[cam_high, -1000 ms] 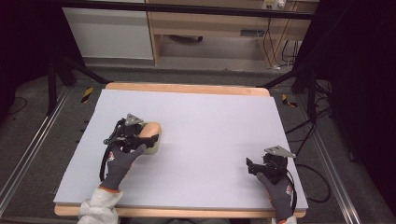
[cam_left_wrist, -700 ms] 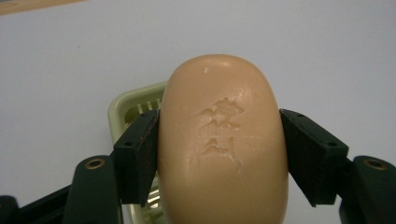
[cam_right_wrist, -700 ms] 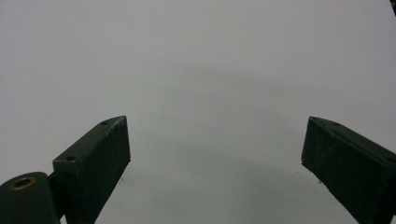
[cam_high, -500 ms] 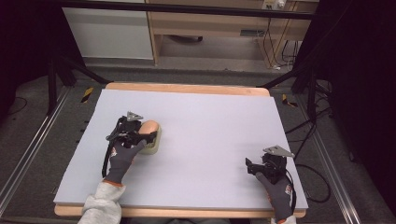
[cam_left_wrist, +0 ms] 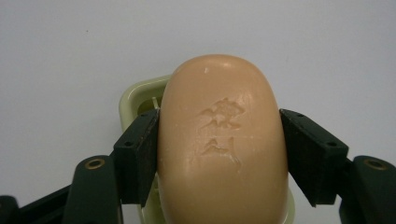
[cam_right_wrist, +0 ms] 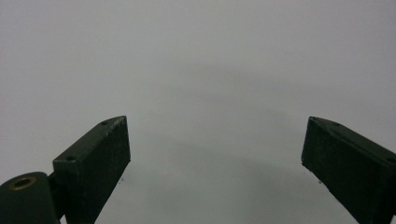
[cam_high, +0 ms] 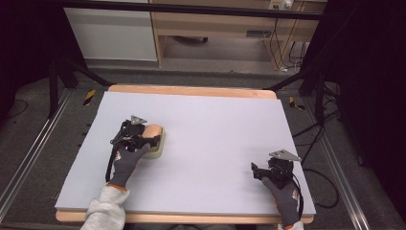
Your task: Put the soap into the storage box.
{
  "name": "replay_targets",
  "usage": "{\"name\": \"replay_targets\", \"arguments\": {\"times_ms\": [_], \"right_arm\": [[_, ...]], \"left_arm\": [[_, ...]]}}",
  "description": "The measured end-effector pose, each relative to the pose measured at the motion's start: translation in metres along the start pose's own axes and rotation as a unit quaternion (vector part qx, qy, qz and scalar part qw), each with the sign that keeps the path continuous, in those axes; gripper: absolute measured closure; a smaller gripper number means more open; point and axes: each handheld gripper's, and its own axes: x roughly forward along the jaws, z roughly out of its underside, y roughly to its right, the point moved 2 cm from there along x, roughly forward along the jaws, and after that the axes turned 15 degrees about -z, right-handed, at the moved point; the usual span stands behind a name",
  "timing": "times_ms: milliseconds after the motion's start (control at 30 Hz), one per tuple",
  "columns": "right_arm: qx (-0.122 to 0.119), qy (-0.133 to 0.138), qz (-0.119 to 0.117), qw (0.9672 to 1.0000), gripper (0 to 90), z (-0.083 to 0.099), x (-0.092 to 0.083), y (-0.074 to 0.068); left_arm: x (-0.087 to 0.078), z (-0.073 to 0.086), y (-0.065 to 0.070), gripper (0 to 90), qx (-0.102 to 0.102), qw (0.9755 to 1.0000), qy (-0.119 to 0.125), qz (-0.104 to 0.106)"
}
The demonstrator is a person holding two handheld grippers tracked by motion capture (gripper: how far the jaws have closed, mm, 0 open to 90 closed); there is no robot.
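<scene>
Landmark: soap dish (cam_high: 158, 148), on left half of table (cam_high: 215, 124).
Soap bar (cam_left_wrist: 222, 144): directly over dish, between left gripper (cam_high: 143, 139) jaws.
Right gripper (cam_high: 268, 171): well right of dish, nearer the person's edge.

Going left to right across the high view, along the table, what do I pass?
Left gripper clamped on the bar of soap → pale green soap dish under the soap → bare stretch of the grey table → right gripper, jaws open with nothing between them.
</scene>
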Motion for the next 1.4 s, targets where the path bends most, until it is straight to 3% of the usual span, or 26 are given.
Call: {"name": "replay_targets", "arguments": {"times_ms": [867,1400], "right_arm": [[0.0,-0.002,-0.001,1.0,8.2,0.001,0.001,0.0],[0.0,-0.006,0.003,1.0,8.0,0.001,0.001,0.0]], "left_arm": [[0.016,0.01,0.0,31.8,0.014,0.9994,-0.026,-0.018],[0.016,0.011,0.003,31.4,0.017,0.9992,-0.025,-0.023]]}}
